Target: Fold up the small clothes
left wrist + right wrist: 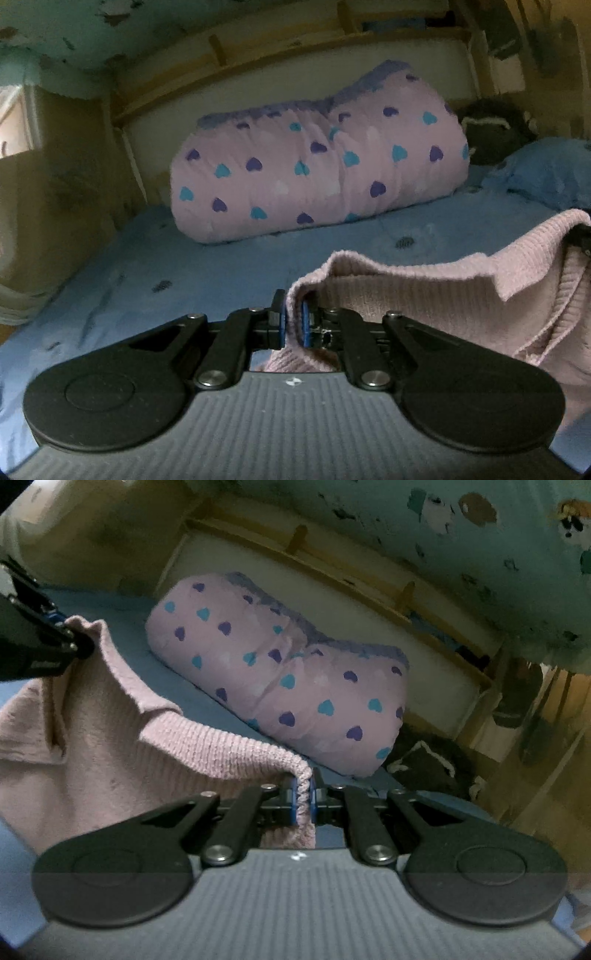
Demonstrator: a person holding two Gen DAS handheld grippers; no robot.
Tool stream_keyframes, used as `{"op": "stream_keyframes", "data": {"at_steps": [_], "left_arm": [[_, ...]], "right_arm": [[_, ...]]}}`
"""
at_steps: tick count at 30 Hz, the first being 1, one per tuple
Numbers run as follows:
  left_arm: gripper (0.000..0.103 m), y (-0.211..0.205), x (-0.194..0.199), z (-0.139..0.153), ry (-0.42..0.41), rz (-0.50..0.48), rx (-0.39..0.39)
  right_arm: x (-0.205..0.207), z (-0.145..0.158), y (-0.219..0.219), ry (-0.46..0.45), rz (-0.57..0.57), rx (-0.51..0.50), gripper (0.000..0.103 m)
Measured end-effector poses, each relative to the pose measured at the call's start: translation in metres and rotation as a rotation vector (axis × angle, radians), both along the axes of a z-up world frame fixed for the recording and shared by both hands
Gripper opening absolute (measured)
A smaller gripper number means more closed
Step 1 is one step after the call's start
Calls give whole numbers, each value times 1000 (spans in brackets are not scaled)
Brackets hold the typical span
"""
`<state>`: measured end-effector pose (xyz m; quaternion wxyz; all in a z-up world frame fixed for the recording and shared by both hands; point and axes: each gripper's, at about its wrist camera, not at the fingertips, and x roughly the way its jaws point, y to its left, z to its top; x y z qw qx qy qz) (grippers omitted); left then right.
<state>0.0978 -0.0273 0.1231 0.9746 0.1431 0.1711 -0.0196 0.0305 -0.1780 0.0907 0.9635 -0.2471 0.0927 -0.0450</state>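
We're in a child's bedroom: a blue-sheeted bed (221,266), a rolled heart-print duvet (317,162), a wooden bed frame (236,62) behind it.

We note both wrist cameras sit low over the blue bed sheet (221,266), facing the rolled pink heart-printed quilt (317,166) (280,679), shared by both, the right view tilted.

A bed with a blue sheet (229,266) carries everything. On its far side lies a rolled pink duvet (317,166) (hearts all over it), a blue pillow (550,173) to the right, a pink knit garment (461,291) nearer.
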Motion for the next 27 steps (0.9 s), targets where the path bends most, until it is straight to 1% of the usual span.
{"op": "stream_keyframes", "data": {"at_steps": [4,8,10,12,14,17,19,20,21,22,23,24,25,26,27], "left_arm": [[10,-13,49,-36,62,4,18],[10,-20,91,-83,150,13,35],[10,-20,106,-104,199,13,38],[12,-20,118,-123,242,10,41],[12,-19,125,-134,254,15,34],[17,-20,129,-139,245,21,49],[24,-19,129,-136,252,24,48],[32,-17,129,-133,256,23,41],[42,-13,125,-128,260,21,32],[47,-9,122,-123,260,20,21],[54,-4,118,-117,254,17,12],[59,1,110,-110,247,12,7],[60,5,105,-104,244,6,6],[63,9,100,-99,243,-2,8],[63,14,95,-93,245,-12,7]], "right_arm": [[40,-22,-9,40,-21,-5,9],[80,-53,-15,122,-24,-5,9],[97,-71,-17,170,-23,-6,9],[114,-86,-19,226,-24,14,9],[127,-96,-22,270,-25,38,10],[141,-109,-25,320,-25,76,12],[145,-113,-25,328,-24,84,12],[146,-113,-25,331,-25,93,12],[146,-111,-27,336,-22,107,12],[145,-108,-29,338,-15,127,13],[145,-105,-33,340,-5,152,12],[142,-101,-38,338,6,179,21],[140,-97,-43,331,15,200,27],[134,-93,-49,319,18,217,39],[129,-88,-54,307,22,234,47]]}}
